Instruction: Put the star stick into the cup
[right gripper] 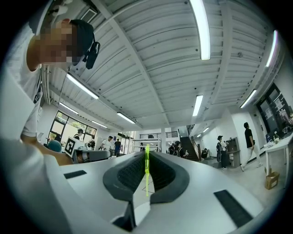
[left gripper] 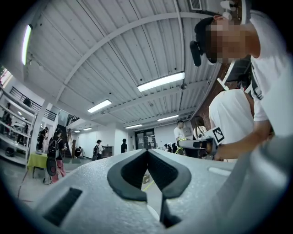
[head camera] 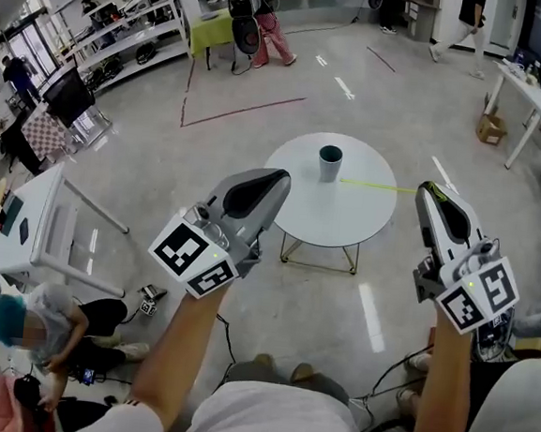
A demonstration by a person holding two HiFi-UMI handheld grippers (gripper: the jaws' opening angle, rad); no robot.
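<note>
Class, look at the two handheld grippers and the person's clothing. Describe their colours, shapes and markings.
Both the left gripper and the right gripper have pale grey, rounded shells tapering like beaks, with black textured pads lining the jaws. Each carries a white cube printed with black square markers at its rear end. The person wears a white short-sleeved shirt.
</note>
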